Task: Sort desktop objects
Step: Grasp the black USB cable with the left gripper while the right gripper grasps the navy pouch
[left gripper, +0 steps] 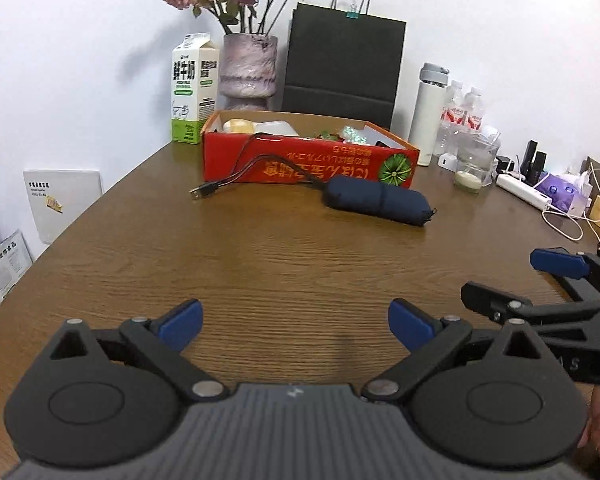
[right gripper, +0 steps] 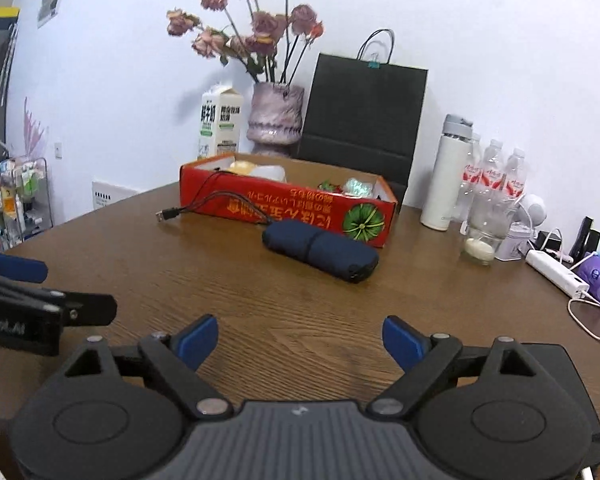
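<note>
Left gripper (left gripper: 296, 326) and right gripper (right gripper: 300, 340), both spread wide and empty above bare wooden table (left gripper: 260, 264), apparently poised for a first pick. Rolled navy pouch (right gripper: 320, 254) beside red box (right gripper: 288, 204), black USB cable (left gripper: 236, 178) draped over box wall; probably next for sorting.

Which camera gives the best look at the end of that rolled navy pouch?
The right wrist view. There the navy pouch turns its dark end face toward the camera, in front of the red box. The left wrist view shows the navy pouch side-on, with only a small tab at its end.
</note>
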Tool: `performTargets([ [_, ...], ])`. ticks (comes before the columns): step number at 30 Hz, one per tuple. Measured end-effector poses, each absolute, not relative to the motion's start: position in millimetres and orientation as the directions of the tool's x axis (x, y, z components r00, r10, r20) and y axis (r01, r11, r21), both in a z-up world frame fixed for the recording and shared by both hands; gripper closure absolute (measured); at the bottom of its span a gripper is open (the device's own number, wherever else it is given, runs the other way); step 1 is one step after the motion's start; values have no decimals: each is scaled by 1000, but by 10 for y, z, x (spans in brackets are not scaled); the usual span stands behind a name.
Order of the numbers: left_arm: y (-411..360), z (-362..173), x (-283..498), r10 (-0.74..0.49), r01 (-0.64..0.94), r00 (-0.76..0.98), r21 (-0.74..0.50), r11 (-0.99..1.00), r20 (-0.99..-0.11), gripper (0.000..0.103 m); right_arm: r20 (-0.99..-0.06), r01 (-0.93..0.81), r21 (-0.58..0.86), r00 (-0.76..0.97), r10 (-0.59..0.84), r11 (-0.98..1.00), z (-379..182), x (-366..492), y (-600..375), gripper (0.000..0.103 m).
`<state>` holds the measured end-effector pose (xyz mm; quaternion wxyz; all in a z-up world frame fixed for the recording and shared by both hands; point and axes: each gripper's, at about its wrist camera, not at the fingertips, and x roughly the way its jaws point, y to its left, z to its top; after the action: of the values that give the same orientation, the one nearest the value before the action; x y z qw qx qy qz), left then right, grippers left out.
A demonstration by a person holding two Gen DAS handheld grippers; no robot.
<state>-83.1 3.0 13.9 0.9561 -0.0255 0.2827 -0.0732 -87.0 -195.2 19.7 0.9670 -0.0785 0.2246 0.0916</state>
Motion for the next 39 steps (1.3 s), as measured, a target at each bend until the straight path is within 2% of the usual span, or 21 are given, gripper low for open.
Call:
performTargets([
  [15,-152,174,-758,-106,110,826,-26,994,-553,1,-439,-234,-95,882,170,968,164,-904,-2110,13],
  [23,-51,183,-428,-77,84,831,-13,996,-551,2,-457,-221,-97,876,154,970,144,-715,-2195,13],
  [31,225,329,317,-25,89,870,106,990,-492,6,-484,-210,-131,866,122,969,291,-3,-2280,13],
  [37,446,302,1026,-85,110,825,12,994,-559,12,-521,-217,-23,836,174,976,308,746,-2281,12],
  [39,440,242,1236,-98,139,807,26,990,-582,19,-542,-244,-9,816,200,970,247,957,-2223,12],
])
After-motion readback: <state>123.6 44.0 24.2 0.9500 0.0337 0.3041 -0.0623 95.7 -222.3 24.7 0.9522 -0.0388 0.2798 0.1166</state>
